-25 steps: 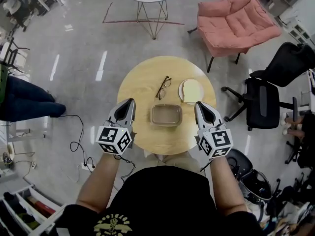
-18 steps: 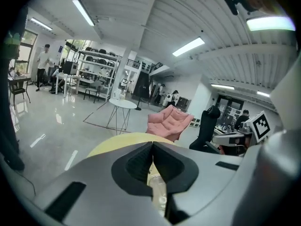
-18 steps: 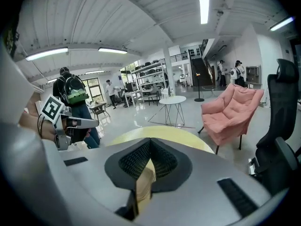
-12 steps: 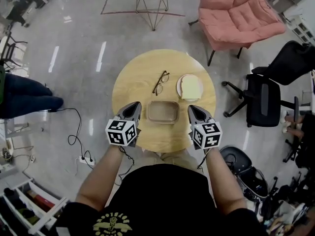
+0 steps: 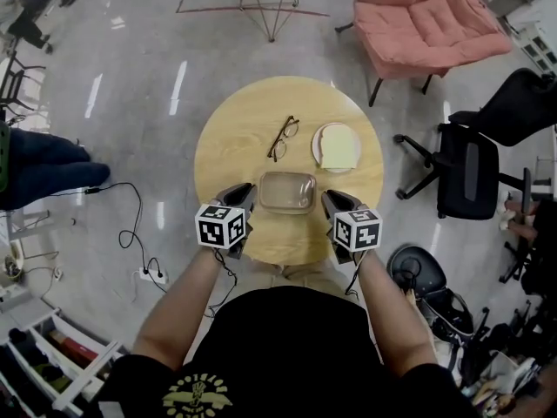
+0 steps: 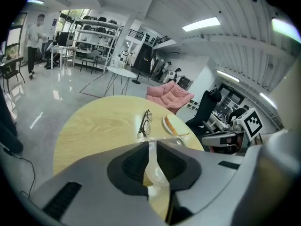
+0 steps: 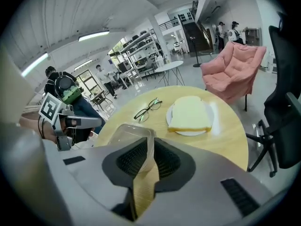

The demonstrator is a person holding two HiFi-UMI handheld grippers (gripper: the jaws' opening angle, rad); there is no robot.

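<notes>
**Two closed claws flank a clear container on a round tabletop**

Seen from above, you stand at the near edge of a round, pale wooden tabletop [image 5: 231, 138] with a handheld tool in each hand.

Your left claw [image 5: 241, 193] has its two jaws pressed together and holds nothing. Its tip sits just beside the left end of a clear, rectangular plastic container with rounded corners [image 5: 287, 192]. The left gripper view shows a corner of the container through the thin slit between the jaws.

Your right claw [image 5: 332, 200] is also closed and empty. Its tip sits just beside the container's right end, and the container's clear rim shows right at the jaw tips in the right gripper view. No view makes it certain whether either tip touches the plastic.

The container lies flat on the near half of the tabletop, between the two claws, with its long side running left to right.

Beyond it, near the middle, lies a pair of dark, thin-framed glasses [image 5: 281, 138]. To their right sits a small, round white plate [image 5: 316, 146] carrying a slice of pale white bread [image 5: 339, 149], well apart from the container.

On the glossy grey floor, a pink cushioned armchair [image 5: 426, 16] stands far right. A black office chair [image 5: 466, 177] stands to the right of the tabletop.
</notes>
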